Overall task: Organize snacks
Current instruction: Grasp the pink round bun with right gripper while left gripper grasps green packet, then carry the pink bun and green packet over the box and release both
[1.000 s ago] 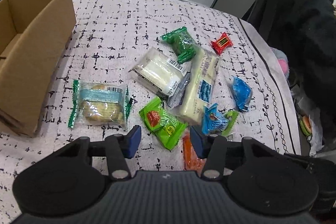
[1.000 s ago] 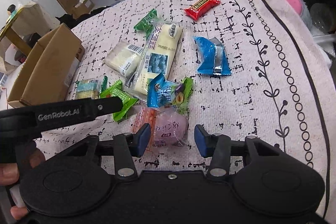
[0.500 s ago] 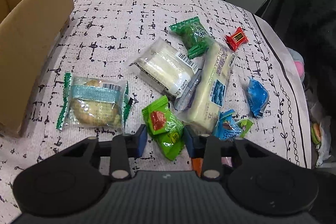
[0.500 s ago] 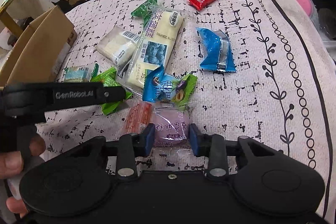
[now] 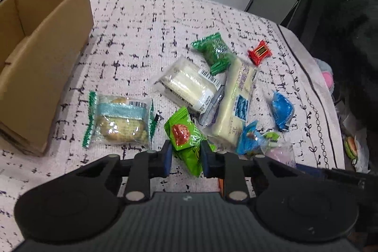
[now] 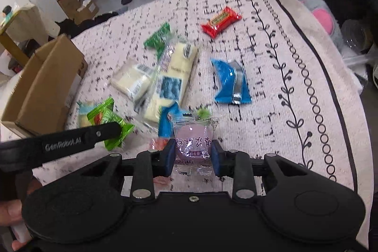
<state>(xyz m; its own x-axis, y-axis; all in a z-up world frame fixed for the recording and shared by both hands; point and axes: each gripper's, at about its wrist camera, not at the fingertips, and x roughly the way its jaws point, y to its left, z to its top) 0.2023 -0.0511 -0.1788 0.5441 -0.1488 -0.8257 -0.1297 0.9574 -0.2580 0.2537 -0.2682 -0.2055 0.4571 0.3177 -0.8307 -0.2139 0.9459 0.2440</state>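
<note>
Snack packets lie scattered on a patterned tablecloth [image 5: 146,23]. My left gripper [image 5: 185,155] is shut on a light green packet with a red picture [image 5: 186,134], pinching its near half. From the right wrist view, that same green packet [image 6: 106,117] shows at the tip of the left gripper's arm. My right gripper [image 6: 192,155] has a clear-wrapped purple sweet [image 6: 192,141] between its blue pads. Its jaws are closing, and both pads press on the wrapper. An open cardboard box [image 5: 42,63] stands at the left.
Loose on the cloth are a biscuit packet [image 5: 120,119], a white cake pack [image 5: 186,84], a long cream pack [image 5: 238,98], a dark green packet [image 5: 212,51], a red candy [image 5: 259,54] and blue packets [image 5: 282,111]. Dark clothing hangs at the right edge.
Both grippers' jaws have closed in: the left onto the light green packet, the right onto the purple sweet. Neither hand has shifted much.
</note>
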